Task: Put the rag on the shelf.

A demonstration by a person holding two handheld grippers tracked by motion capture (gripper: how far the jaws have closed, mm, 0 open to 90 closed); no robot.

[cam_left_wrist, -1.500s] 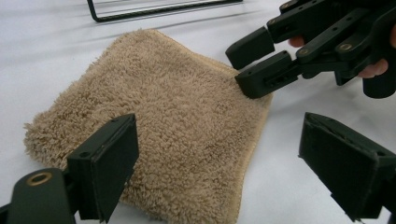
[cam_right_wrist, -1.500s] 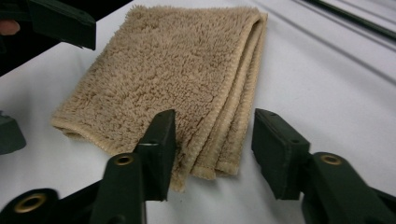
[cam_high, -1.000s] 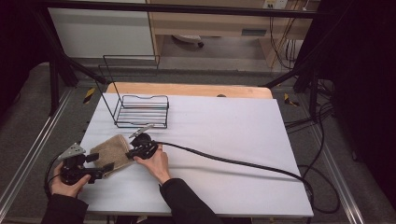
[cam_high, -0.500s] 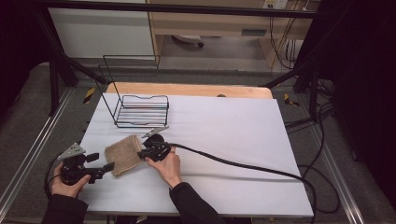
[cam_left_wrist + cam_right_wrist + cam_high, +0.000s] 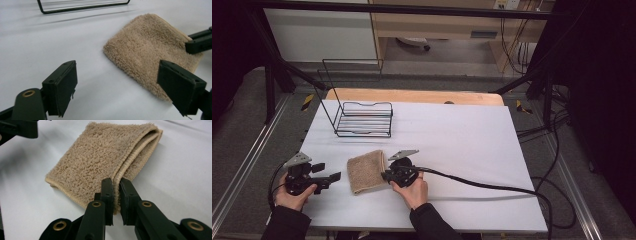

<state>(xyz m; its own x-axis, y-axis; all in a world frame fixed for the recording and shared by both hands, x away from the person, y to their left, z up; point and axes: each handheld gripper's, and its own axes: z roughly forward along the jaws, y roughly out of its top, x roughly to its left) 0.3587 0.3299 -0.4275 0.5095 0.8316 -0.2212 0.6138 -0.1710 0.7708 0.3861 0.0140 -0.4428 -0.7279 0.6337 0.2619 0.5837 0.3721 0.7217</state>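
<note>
A tan folded towel (image 5: 367,171) lies flat on the white table (image 5: 462,140), near the front left. My right gripper (image 5: 385,176) is at the towel's right edge, shut on its hemmed fold (image 5: 116,177); the right gripper view shows both pads (image 5: 107,187) pinching that hem. My left gripper (image 5: 333,178) rests a short way left of the towel, open. In the left gripper view its jaws (image 5: 120,90) stand wide and have just closed slightly; nothing is between them, and the towel (image 5: 150,50) lies ahead.
A black wire rack (image 5: 362,117) stands at the back left of the table, its base bar showing in the left gripper view (image 5: 82,6). A thick black cable (image 5: 482,182) trails right from the right gripper across the table's front.
The right gripper has moved right and slightly nearer, dragging the towel with it. The left hand has stayed in place, so a gap has opened between it and the towel.
</note>
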